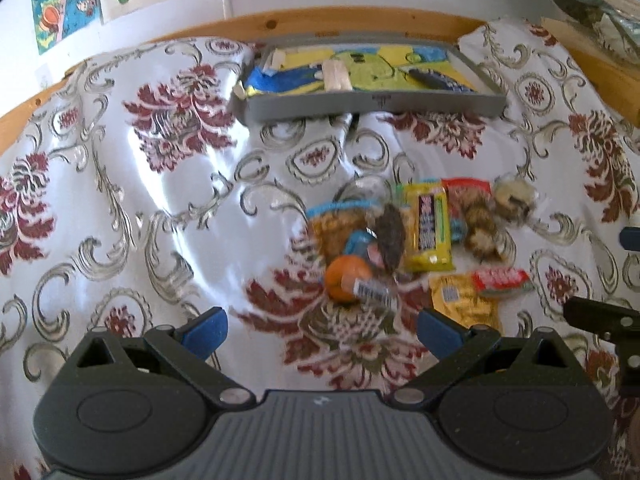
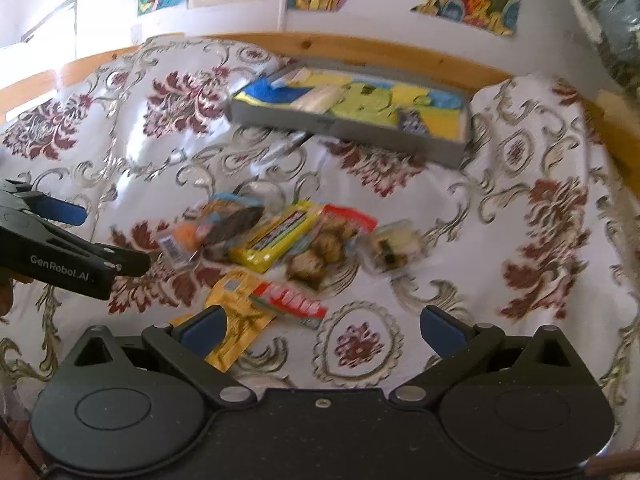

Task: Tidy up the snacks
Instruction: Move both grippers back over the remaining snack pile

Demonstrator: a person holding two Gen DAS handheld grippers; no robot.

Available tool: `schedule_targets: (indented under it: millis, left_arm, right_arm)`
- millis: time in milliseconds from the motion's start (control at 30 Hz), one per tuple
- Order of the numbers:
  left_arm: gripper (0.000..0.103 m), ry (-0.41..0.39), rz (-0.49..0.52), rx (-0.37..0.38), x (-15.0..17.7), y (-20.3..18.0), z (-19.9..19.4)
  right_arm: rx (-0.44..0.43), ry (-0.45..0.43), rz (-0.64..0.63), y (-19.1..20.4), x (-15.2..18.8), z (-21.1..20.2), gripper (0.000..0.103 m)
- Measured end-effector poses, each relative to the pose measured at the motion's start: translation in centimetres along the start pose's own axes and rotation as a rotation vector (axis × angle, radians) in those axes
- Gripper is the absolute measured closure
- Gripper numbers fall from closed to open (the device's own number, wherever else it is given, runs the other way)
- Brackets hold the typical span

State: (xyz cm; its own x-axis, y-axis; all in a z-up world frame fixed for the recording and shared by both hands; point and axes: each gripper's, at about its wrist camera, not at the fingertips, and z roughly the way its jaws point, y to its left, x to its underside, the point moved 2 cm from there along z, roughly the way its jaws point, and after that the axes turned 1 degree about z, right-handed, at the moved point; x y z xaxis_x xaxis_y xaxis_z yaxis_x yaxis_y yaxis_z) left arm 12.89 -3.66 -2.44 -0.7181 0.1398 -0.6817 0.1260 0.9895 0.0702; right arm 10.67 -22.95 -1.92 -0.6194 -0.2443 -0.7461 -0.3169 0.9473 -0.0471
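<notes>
A pile of snacks lies on the patterned cloth: an orange fruit [image 1: 346, 280], a yellow candy pack [image 1: 430, 226], a red bag of round cookies [image 1: 474, 216], a clear-wrapped pastry [image 1: 514, 198], a gold sachet [image 1: 464, 298] and a red-green bar [image 1: 502, 282]. My left gripper [image 1: 322, 332] hovers open just short of the fruit, holding nothing. My right gripper [image 2: 324, 330] is open too, with the gold sachet [image 2: 236, 320] under its left finger and the red bar [image 2: 292, 302] ahead. A grey tray [image 1: 372, 106] holding a few packets sits at the back.
The grey tray [image 2: 352, 130] rests against a wooden rail [image 1: 280, 22] below a wall with colourful drawings. The left gripper's body [image 2: 60, 252] reaches in at the left of the right wrist view. Flowered cloth [image 1: 120, 200] spreads wide to the left of the pile.
</notes>
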Motion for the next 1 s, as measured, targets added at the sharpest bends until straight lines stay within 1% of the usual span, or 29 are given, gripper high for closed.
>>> schedule_targets:
  millis: [167, 333, 600, 800, 867, 1000]
  left_arm:
    - [0.000, 0.029, 0.015, 0.035, 1.0, -0.4, 0.1]
    - [0.000, 0.033, 0.048, 0.110, 1.6, -1.4, -0.1]
    - [0.000, 0.031, 0.155, 0.228, 2.3, -4.0, -0.4]
    - [0.001, 0.037, 0.164, 0.302, 1.8, -5.6, 0.1]
    - [0.004, 0.045, 0.174, 0.311, 1.5, -6.3, 0.5]
    - [0.016, 0.079, 0.200, 0.280, 1.0, -7.2, 1.7]
  right_arm:
    - [-0.004, 0.017, -0.026, -0.1, 0.0, 0.9, 0.001]
    - [-0.025, 0.025, 0.020, -1.5, -0.8, 2.2, 0.001]
    - [-0.114, 0.016, 0.125, -3.6, -1.7, 4.8, 0.002]
    - [-0.160, 0.030, 0.135, -3.4, -1.9, 5.8, 0.008]
    - [-0.173, 0.035, 0.137, -3.2, -1.9, 6.3, 0.011]
    - [-0.186, 0.038, 0.132, -2.9, -2.1, 7.3, 0.017]
